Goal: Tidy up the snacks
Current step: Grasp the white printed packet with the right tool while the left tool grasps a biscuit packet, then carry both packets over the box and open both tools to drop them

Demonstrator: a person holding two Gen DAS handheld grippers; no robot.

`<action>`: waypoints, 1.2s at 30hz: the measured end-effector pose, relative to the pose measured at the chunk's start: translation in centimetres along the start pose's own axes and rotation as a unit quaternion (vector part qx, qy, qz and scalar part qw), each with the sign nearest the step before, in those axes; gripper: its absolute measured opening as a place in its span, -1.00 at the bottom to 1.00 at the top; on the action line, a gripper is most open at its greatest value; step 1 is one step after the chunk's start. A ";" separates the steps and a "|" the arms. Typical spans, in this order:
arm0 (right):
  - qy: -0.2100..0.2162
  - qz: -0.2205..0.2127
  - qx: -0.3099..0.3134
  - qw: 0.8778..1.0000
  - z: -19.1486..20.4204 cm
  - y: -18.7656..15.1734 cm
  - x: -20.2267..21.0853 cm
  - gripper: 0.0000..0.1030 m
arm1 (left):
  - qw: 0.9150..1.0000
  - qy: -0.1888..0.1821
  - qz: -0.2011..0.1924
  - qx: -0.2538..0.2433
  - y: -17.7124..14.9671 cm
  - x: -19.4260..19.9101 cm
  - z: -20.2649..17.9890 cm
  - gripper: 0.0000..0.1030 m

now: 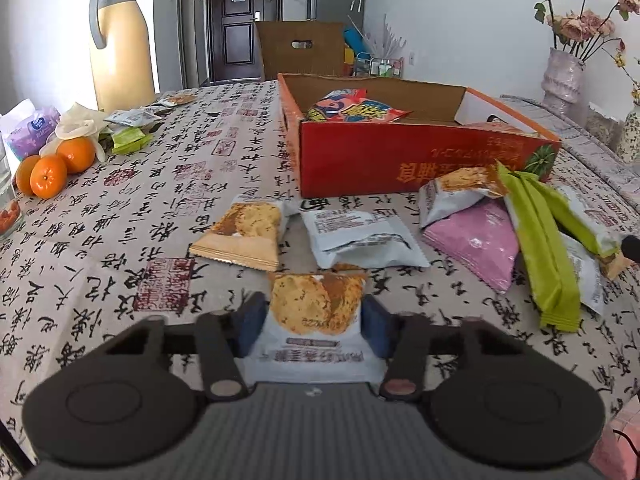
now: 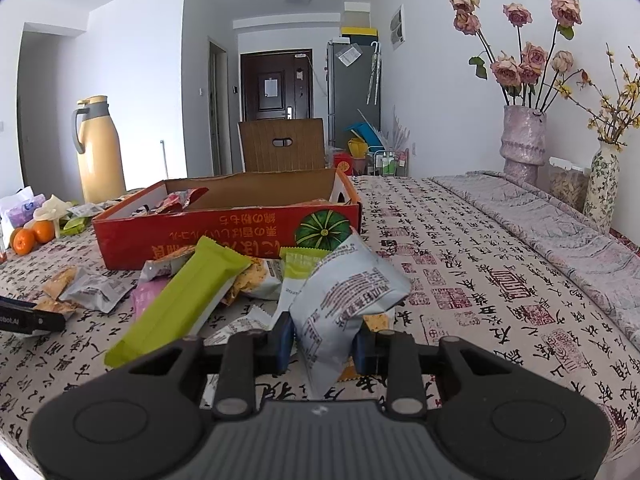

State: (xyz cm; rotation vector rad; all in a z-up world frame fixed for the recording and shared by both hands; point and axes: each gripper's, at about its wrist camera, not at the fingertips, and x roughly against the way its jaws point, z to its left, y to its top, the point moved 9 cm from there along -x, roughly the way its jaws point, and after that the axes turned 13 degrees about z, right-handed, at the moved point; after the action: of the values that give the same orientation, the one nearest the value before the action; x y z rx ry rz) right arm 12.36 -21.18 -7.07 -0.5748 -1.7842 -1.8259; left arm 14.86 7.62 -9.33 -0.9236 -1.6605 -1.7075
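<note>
Fingers on a grey snack packet, its print apparently unreadable.

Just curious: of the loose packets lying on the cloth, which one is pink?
The flat pink packet in the pile before the red box; its neighbours are green, silver or cracker-printed.

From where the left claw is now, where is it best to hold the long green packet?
Probably grip the long green packet across its narrow middle, coming from above. It lies tilted on the pink packet, so its middle is raised and its long sides are free.
</note>
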 end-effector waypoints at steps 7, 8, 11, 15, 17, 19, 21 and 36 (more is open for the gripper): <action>0.008 -0.001 -0.001 1.000 0.0 -0.3 0.2 -0.45 | 1.000 -0.001 -0.006 0.004 -0.4 0.6 -1.4 -0.18; 0.009 -0.001 -0.001 1.000 0.0 -0.3 0.3 -0.45 | 1.000 -0.002 -0.007 0.003 -0.4 0.7 -1.6 -0.18; 0.011 -0.003 -0.002 1.000 -0.1 -0.3 0.4 -0.45 | 1.000 -0.001 -0.010 0.000 -0.5 1.0 -2.0 -0.18; 0.014 -0.006 -0.002 1.000 -0.1 -0.2 0.6 -0.45 | 1.000 0.002 -0.019 0.001 -0.2 1.7 -2.2 -0.19; 0.015 -0.008 -0.001 1.000 -0.1 -0.1 0.8 -0.45 | 1.000 0.003 -0.027 0.002 0.0 2.2 -2.3 -0.19; 0.016 -0.011 0.002 1.000 0.1 0.1 0.8 -0.45 | 0.999 0.002 -0.036 0.003 0.5 2.8 -2.5 -0.19; 0.018 -0.016 0.004 1.000 0.2 0.5 0.9 -0.45 | 0.999 -0.002 -0.046 0.004 1.1 3.3 -2.8 -0.19; 0.036 -0.052 0.023 0.998 1.4 5.6 -0.7 -0.45 | 0.994 -0.025 -0.099 0.039 6.7 4.6 -5.3 -0.19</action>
State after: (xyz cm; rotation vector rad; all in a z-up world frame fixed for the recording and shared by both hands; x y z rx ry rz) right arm 16.32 -19.75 -3.11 -0.4002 -1.8333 -1.8436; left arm 17.07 2.19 -1.51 -0.7924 -1.8913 -1.7458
